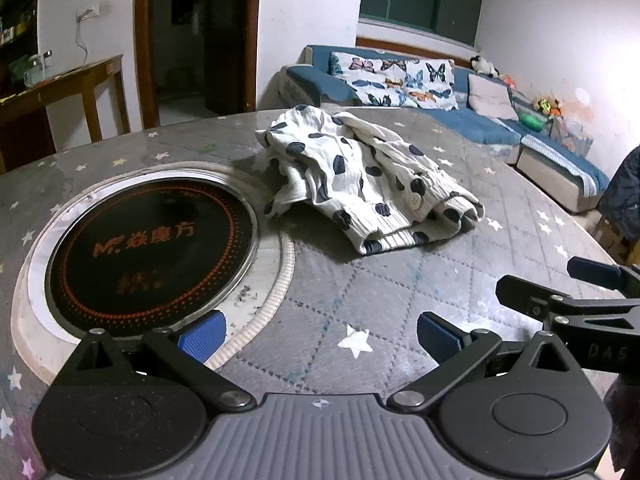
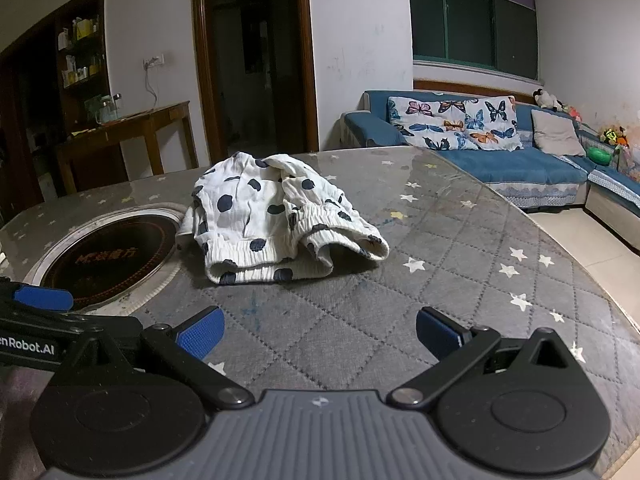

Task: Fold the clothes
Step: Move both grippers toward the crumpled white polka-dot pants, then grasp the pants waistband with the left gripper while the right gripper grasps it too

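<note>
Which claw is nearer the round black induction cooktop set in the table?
Left. The left claw hovers open beside the round black induction cooktop, one fingertip over its rim. The right claw, also open, sits farther off, over quilted table cover.

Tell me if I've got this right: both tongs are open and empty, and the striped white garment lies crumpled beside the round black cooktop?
Nearly. The garment is spotted with dark dots, not striped; both wrist views show this. The rest holds: the left tongs and right tongs are open and empty, and it lies crumpled beside the round black cooktop.
</note>
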Motion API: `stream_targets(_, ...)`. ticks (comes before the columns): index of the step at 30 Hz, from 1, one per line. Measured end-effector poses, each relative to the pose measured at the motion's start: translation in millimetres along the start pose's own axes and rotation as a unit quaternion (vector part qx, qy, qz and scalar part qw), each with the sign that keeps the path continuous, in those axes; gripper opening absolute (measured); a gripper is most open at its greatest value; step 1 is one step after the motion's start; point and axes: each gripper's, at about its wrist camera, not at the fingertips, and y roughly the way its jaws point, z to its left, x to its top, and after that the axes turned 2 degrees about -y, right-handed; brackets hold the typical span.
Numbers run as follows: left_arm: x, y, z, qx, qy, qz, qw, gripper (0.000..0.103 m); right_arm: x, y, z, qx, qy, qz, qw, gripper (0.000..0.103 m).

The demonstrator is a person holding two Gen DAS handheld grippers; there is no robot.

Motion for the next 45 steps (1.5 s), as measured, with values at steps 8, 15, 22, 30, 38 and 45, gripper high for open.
stream_targets(8,-3.3,13.8,10.4,0.008,-0.005,0.000,1.0000,0.103,1.0,5.8,0.9,-0.002,0.006,0.001,1.000,0.103)
stream_targets(15,6.5,20.5,7.7,0.016,0.004,0.014,0.9998,0.103,6.9,9.8,-6.2,0.008,0.004,0.013,1.000,0.103)
stream_targets(22,11.7,25.3,6.6,0.013,0.004,0.018,0.9997,0.103,10.5,15.7,-4.4,0.011,-0.009,0.019,1.000,0.103)
stream_targets(30,23.3,32.2,5.9,0.011,0.009,0.015,0.9998,0.103,21.4,26.6,-6.4,0.017,-0.026,0.022,0.999,0.102)
stream_targets(38,47.1,41.7,9.6,0.014,0.013,0.001,0.9998,0.102,39.6,45.7,-17.7,0.039,-0.021,0.036,0.998,0.096)
stream_targets(45,68.2,61.2,12.1,0.008,0.010,0.000,0.9999,0.086,60.6,69.2,-31.7,0.036,-0.031,0.041,0.998,0.086)
